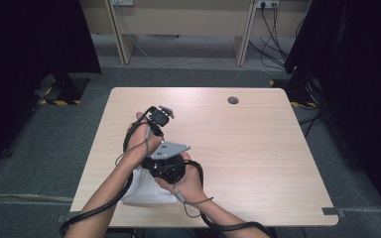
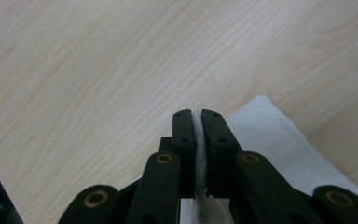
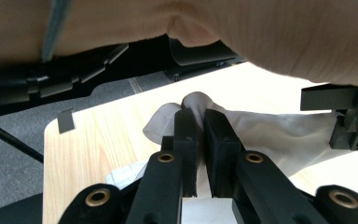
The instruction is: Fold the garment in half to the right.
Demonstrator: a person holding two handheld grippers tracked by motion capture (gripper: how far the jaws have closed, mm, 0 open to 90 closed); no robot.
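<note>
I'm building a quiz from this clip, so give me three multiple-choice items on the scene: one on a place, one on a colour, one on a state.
1. Where on the table does the cloth lie?
A. near the front left edge, by the person
B. at the far right corner
C. over the round hole

2. What colour is the cloth?
A. red
B. white
C. dark blue

3. How does the left gripper stand?
A. wide open above bare wood
B. shut on the cloth
C. shut on a cable

Answers: 1 A, the high view shows it under the hands at the near left edge. 2 B, it looks white in both gripper views. 3 B, white fabric is pinched between its closed jaws; the right gripper pinches a fold likewise.
</note>
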